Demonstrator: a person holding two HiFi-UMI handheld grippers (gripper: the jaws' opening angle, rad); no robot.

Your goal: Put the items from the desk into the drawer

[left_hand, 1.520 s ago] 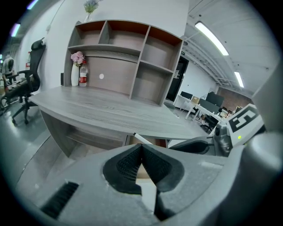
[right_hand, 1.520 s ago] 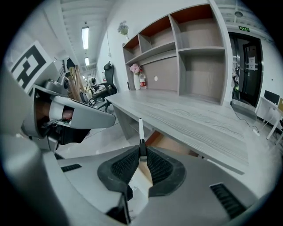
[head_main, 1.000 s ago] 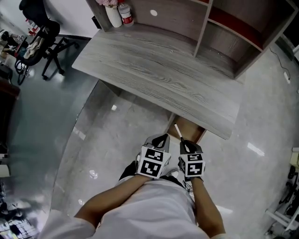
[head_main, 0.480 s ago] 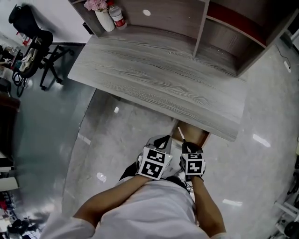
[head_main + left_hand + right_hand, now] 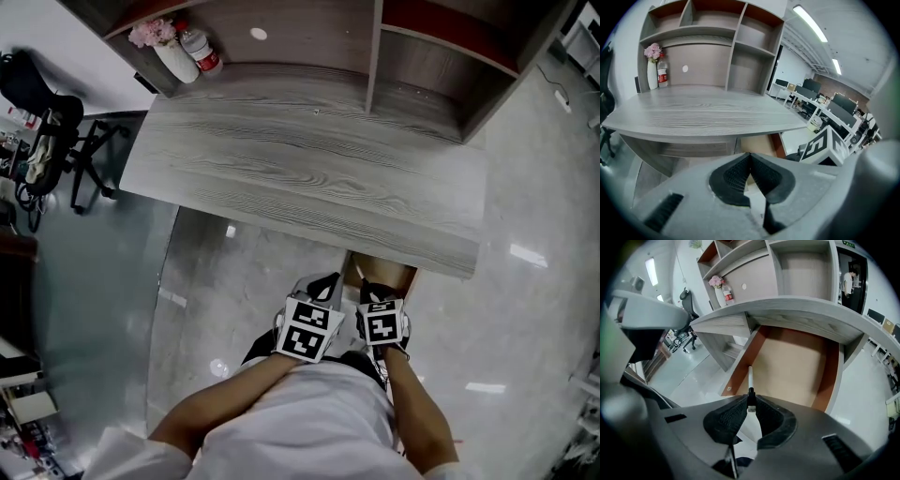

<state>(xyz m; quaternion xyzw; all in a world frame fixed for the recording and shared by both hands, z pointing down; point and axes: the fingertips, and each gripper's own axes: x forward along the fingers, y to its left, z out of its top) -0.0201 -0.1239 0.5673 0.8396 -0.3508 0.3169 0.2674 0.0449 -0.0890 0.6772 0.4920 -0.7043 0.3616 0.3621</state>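
The right gripper was pinched tight on a pen, 2 jaws closed on its dark end, the white shaft sticking straight out ahead. That pen pointed at the open drawer under the desk, its far tip lined up near the drawer's left wall. The drawer's pale floor showed bare from that camera.

Over to the left gripper: jaws pressed together, nothing between them. It sat just beside the right gripper in the head view, both held low in front of the person's body, the left gripper a touch nearer the desk's open underside, and the drawer peeking out beneath the desktop edge just above the right one.

The desktop itself lay bare across its front. At its back left corner stood a vase of pink flowers with a bottle right beside it, below the shelves. An office chair stood off to the left on the shiny floor.
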